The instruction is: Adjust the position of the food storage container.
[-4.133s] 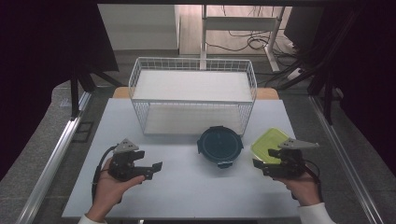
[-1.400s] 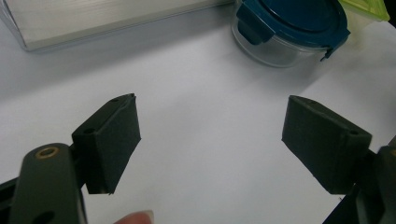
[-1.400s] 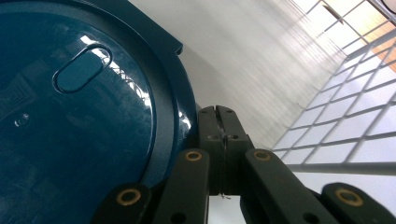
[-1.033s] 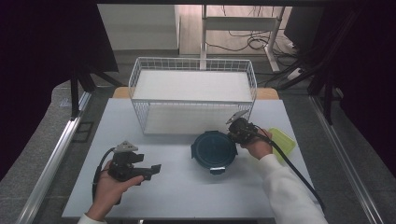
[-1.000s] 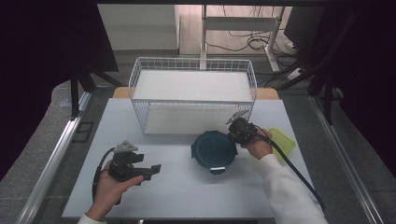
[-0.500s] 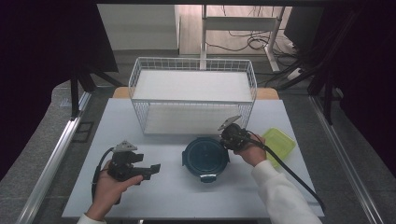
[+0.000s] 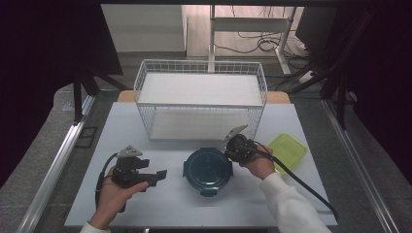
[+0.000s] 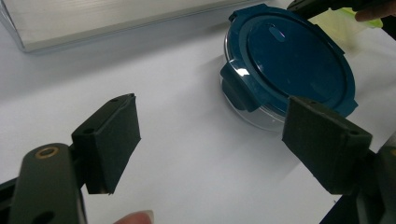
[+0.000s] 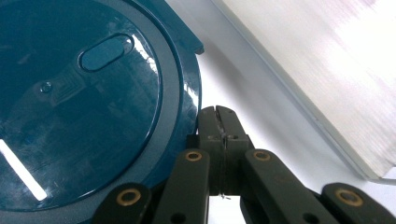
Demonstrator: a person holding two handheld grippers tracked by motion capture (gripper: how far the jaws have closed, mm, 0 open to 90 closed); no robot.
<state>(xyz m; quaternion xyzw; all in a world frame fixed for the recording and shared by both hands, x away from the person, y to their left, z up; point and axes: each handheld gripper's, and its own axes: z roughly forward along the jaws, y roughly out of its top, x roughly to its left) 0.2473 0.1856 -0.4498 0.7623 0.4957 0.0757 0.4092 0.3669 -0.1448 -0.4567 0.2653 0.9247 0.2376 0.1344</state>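
A round glass container with a dark teal clip lid sits on the white table, near its front middle. My right gripper is shut with nothing between its jaws, and its tips rest against the lid's right rim. In the right gripper view the closed jaws of the right gripper touch the lid's edge. My left gripper stands open to the left of the container, a short gap away. The left gripper view has the open left gripper facing the container.
A white wire basket stands at the back middle of the table. A yellow-green lidded box lies right of my right hand. The right gripper's cable trails toward the front right edge.
My right gripper has moved left and nearer, and the teal container has slid left with it. The left gripper has stayed in place.
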